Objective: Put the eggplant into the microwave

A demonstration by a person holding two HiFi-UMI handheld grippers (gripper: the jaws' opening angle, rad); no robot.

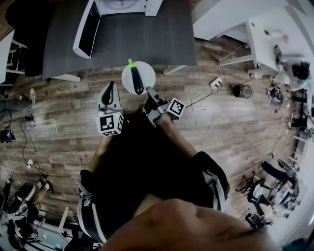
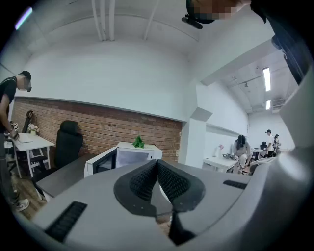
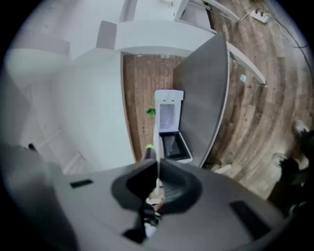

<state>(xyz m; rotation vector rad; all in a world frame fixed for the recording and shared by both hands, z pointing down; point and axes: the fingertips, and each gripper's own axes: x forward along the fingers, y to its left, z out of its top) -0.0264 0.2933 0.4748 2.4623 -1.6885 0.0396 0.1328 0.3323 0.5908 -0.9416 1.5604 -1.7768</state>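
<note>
A dark purple eggplant (image 1: 136, 79) with a bright green stem lies on a round white plate (image 1: 145, 71), held over the wooden floor just before the dark grey table (image 1: 147, 37). My right gripper (image 1: 149, 96) is shut on the plate's near rim. In the right gripper view the plate (image 3: 157, 169) shows edge-on between the jaws, and the eggplant (image 3: 148, 151) rises beyond them. The white microwave (image 1: 125, 6) stands at the table's back with its door (image 1: 86, 28) swung open. My left gripper (image 1: 110, 90) hangs left of the plate, shut, with nothing seen in it.
A green plant (image 2: 139, 142) sits on top of the microwave (image 2: 122, 158). A black office chair (image 2: 67, 143) and a standing person (image 2: 9, 117) are to the left. White desks (image 1: 267, 37), a power strip (image 1: 216, 82) with cables and a small black bin (image 1: 243, 91) lie to the right.
</note>
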